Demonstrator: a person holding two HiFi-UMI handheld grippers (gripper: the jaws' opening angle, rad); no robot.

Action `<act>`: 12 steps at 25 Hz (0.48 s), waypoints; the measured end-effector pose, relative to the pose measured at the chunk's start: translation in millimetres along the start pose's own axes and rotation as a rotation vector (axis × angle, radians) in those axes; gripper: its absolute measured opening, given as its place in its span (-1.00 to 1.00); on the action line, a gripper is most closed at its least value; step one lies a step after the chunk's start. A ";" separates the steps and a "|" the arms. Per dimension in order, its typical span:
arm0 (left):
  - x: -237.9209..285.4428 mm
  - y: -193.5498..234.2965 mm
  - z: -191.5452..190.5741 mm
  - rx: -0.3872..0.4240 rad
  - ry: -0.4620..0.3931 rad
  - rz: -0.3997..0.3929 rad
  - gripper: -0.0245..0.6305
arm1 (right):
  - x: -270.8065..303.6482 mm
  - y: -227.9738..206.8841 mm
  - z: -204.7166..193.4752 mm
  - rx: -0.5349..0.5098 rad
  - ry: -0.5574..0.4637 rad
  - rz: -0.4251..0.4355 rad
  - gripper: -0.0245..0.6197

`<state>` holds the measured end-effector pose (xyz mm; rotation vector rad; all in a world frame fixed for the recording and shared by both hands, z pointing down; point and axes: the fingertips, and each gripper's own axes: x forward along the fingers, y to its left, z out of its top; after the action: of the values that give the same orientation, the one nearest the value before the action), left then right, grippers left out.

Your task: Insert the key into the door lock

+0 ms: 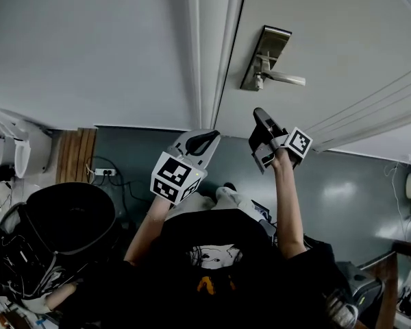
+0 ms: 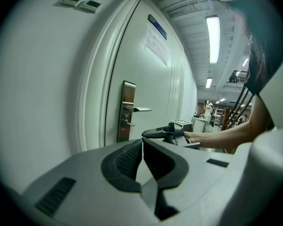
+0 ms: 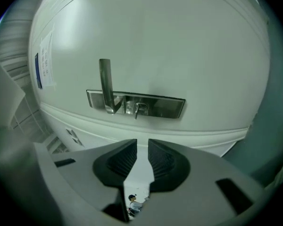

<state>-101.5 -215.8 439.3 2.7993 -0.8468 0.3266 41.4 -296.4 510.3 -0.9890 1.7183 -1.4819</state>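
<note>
A steel lock plate (image 1: pixel 260 64) with a lever handle (image 1: pixel 286 79) is fixed to the white door (image 1: pixel 329 40). In the right gripper view a small key (image 3: pixel 138 108) sticks out of the lock plate (image 3: pixel 165 107) beside the handle (image 3: pixel 105 84). The left gripper view shows the key (image 2: pixel 128 122) below the handle (image 2: pixel 141 109). My right gripper (image 3: pixel 142 147) faces the plate from a short way off. Its pads stand a narrow gap apart with nothing between them. My left gripper (image 2: pixel 142 141) hangs by the door frame with its tips touching and empty.
The white door frame (image 1: pixel 209 53) runs just left of the lock. A paper notice (image 2: pixel 156 44) is stuck high on the door. On the floor lie a black bag (image 1: pixel 55 238), a wooden board (image 1: pixel 75 155) and a power strip (image 1: pixel 105 172).
</note>
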 end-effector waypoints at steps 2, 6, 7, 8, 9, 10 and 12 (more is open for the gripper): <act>-2.0 -2.6 -6.5 -0.005 0.008 -0.009 -0.88 | -13.0 -1.9 -14.2 -0.026 0.015 -0.022 -0.74; -7.4 -12.0 -21.7 -0.026 0.025 -0.038 -0.88 | -41.1 -4.7 -42.0 -0.063 0.029 -0.062 -0.77; -8.5 -14.9 -26.3 -0.030 0.031 -0.047 -0.88 | -48.9 -5.5 -48.2 -0.076 0.031 -0.074 -0.77; -9.1 -17.6 -30.6 -0.033 0.037 -0.054 -0.88 | -56.3 -6.6 -53.7 -0.094 0.033 -0.088 -0.77; -9.1 -19.8 -34.5 -0.035 0.043 -0.061 -0.88 | -62.8 -7.4 -58.4 -0.115 0.037 -0.103 -0.77; -8.7 -21.7 -37.8 -0.037 0.047 -0.067 -0.88 | -68.3 -7.5 -62.7 -0.140 0.043 -0.116 -0.77; -7.7 -26.7 -43.6 -0.045 0.057 -0.080 -0.88 | -78.8 -5.4 -70.5 -0.189 0.055 -0.136 -0.77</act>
<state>-99.3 -179.1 475.7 2.7597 -0.7190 0.3674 21.2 -193.7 526.1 -1.1941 1.8902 -1.4623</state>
